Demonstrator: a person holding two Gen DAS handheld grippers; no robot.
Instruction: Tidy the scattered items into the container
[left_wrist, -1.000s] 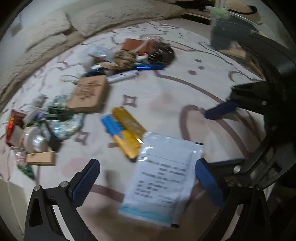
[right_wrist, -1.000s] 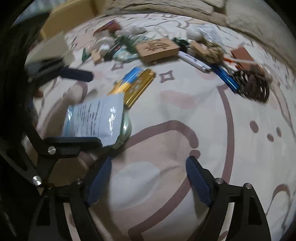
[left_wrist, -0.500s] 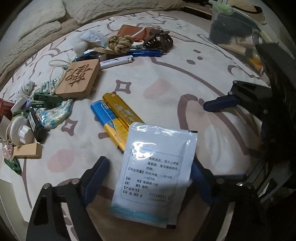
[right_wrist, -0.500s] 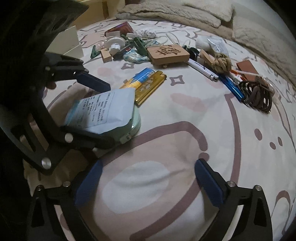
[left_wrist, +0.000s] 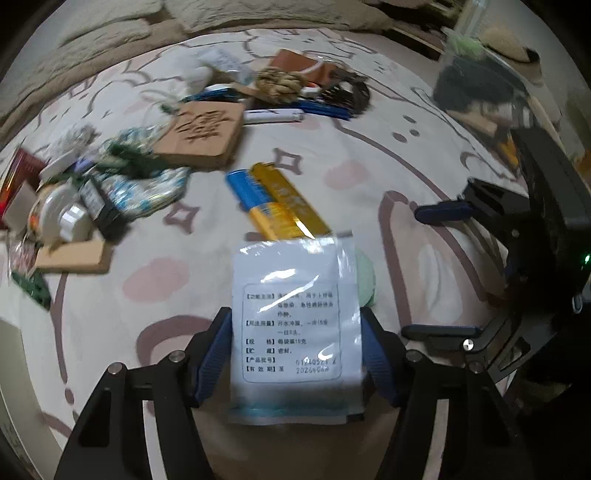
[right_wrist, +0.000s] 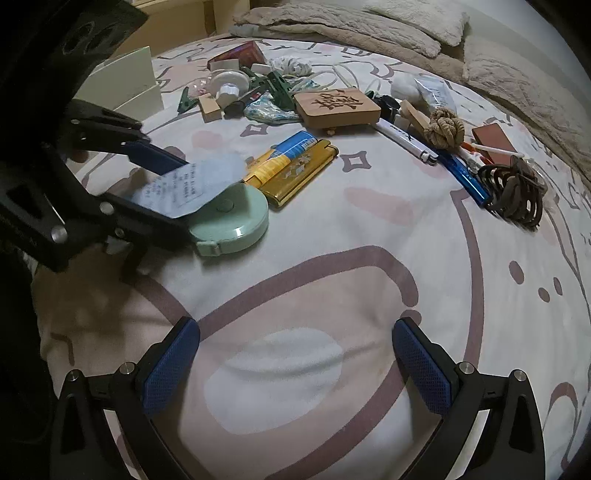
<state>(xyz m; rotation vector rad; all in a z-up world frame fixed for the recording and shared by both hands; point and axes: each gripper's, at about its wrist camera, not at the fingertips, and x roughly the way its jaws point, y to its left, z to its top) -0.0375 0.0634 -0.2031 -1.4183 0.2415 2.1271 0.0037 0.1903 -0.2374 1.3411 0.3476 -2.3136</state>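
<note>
Two grippers show: your left gripper (left_wrist: 295, 354) has just been closing and now pinches the white medicine packet (left_wrist: 295, 325) above the green tape measure (right_wrist: 231, 219). Your right gripper (right_wrist: 295, 369) is spread wide over the bare blanket (right_wrist: 369, 229).

1. We are in a home, most likely a bedroom: the work surface is a soft patterned bedspread (right_wrist: 332, 280) with pink and mauve motifs.
2. We see plush beige pillows (right_wrist: 417, 18) and a blanket (left_wrist: 99, 40) heaped along its far edge.
3. We find small household odds and ends (right_wrist: 280, 96) scattered across the fabric: lighters, clips, a pen, hair ties.
</note>
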